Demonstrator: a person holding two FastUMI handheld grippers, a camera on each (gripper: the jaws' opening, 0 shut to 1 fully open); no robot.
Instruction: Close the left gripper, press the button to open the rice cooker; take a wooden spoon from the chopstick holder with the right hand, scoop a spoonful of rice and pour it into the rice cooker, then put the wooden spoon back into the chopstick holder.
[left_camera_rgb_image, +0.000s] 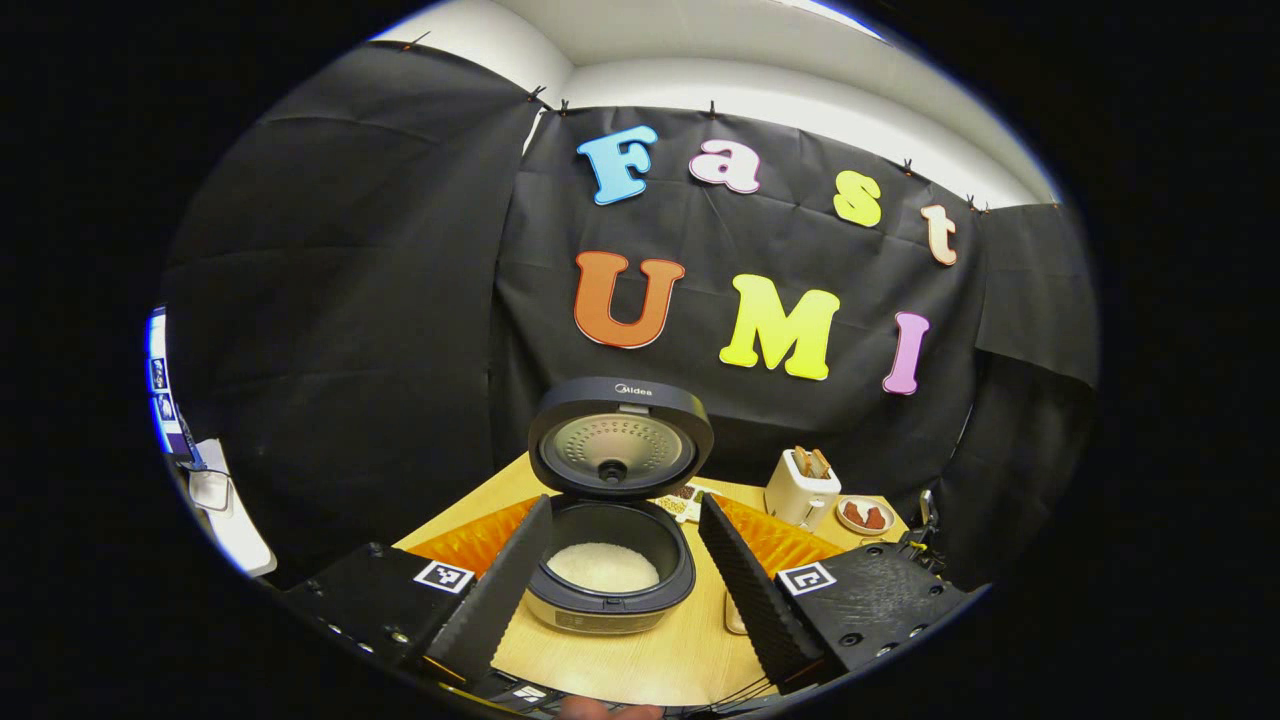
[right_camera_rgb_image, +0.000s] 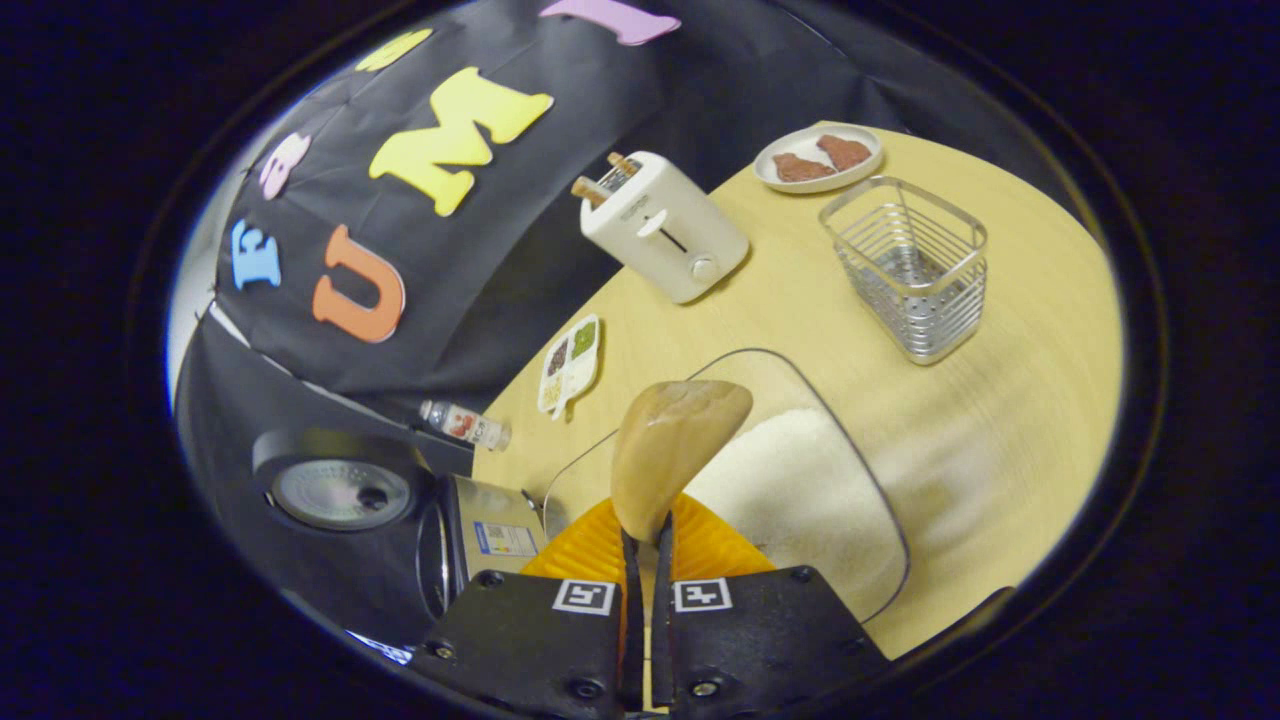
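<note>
The rice cooker (left_camera_rgb_image: 610, 590) stands on the table with its lid (left_camera_rgb_image: 620, 440) raised, and white rice lies in its pot (left_camera_rgb_image: 603, 566). My left gripper (left_camera_rgb_image: 622, 505) is open, one finger on each side of the cooker, touching nothing. My right gripper (right_camera_rgb_image: 645, 540) is shut on the handle of a wooden spoon (right_camera_rgb_image: 672, 440). The spoon's bowl hangs over a clear glass bowl (right_camera_rgb_image: 760, 355) of white rice (right_camera_rgb_image: 800, 490), and I see no rice on it. The wire chopstick holder (right_camera_rgb_image: 910, 265) stands empty beyond. The cooker (right_camera_rgb_image: 490, 530) sits to the spoon's left.
On the wooden table stand a white toaster (right_camera_rgb_image: 660, 235), a plate with brown pieces (right_camera_rgb_image: 818, 155), a small divided tray (right_camera_rgb_image: 568, 365) and a small bottle (right_camera_rgb_image: 465, 425). The toaster (left_camera_rgb_image: 800, 485) and plate (left_camera_rgb_image: 865, 515) lie right of the cooker. The black wall is close behind.
</note>
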